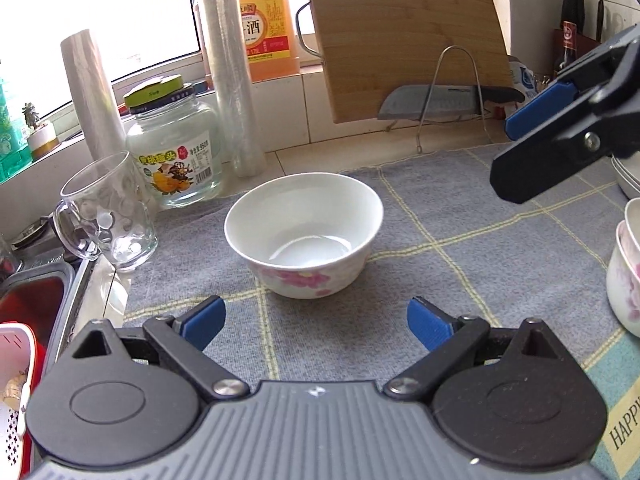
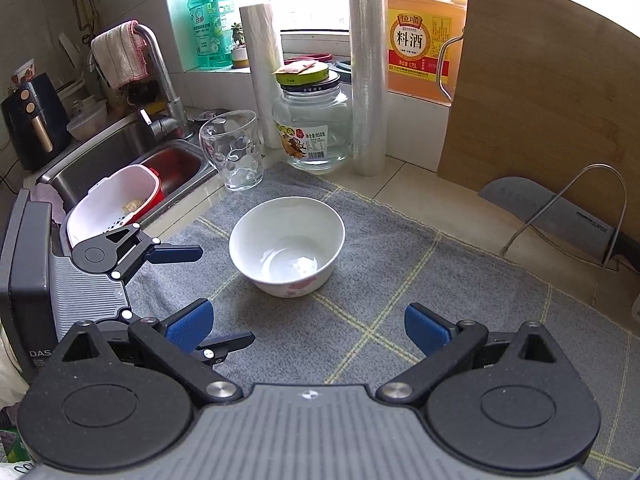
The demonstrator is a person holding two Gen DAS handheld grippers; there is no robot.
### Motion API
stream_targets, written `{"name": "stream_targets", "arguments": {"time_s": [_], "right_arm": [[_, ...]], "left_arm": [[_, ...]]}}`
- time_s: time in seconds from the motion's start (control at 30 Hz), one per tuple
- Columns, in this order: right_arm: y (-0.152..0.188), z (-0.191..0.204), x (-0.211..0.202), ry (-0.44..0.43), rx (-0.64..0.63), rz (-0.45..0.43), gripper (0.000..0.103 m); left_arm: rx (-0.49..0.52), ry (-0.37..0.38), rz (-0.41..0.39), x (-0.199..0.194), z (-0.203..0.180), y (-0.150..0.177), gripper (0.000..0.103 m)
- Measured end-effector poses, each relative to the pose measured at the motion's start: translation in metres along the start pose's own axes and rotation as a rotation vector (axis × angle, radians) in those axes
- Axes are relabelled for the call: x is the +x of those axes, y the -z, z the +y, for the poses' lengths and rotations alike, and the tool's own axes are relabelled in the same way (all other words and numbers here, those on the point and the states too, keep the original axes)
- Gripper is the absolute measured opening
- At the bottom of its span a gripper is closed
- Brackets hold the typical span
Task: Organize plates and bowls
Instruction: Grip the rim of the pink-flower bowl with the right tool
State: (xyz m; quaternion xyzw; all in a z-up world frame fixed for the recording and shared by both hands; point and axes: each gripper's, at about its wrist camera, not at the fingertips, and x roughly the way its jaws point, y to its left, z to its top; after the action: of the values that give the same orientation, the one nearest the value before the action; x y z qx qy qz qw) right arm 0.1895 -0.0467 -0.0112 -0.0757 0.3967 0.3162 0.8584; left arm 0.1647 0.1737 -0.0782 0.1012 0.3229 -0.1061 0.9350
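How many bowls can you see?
3. One bowl sits alone mid-cloth. Two stacked bowls are at the left wrist view's right edge. White dishes behind them are cut off, so more may hide.

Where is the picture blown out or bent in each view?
Left wrist view: the window is blown out white, the bamboo cutting board bows from fisheye. Right wrist view: window glare behind the tall clear plastic-wrap roll; the white floral ceramic bowl stays sharp.
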Motion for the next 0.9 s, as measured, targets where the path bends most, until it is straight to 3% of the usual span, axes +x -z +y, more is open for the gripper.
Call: {"name": "stream_targets", "arguments": {"time_s": [0.57, 0.9], "right_arm": [[-0.058, 0.000, 0.093, -0.054, -0.070, 0.078, 0.102], [-0.063, -0.010, 0.124, -0.081, -0.065, 0.135, 0.090]], "left_arm": [[-0.019, 0.053, -0.039, 0.035, 0.020, -0.012, 0.097], [-0.023, 0.073, -0.055, 0.040, 0.018, -0.015, 0.095]]}}
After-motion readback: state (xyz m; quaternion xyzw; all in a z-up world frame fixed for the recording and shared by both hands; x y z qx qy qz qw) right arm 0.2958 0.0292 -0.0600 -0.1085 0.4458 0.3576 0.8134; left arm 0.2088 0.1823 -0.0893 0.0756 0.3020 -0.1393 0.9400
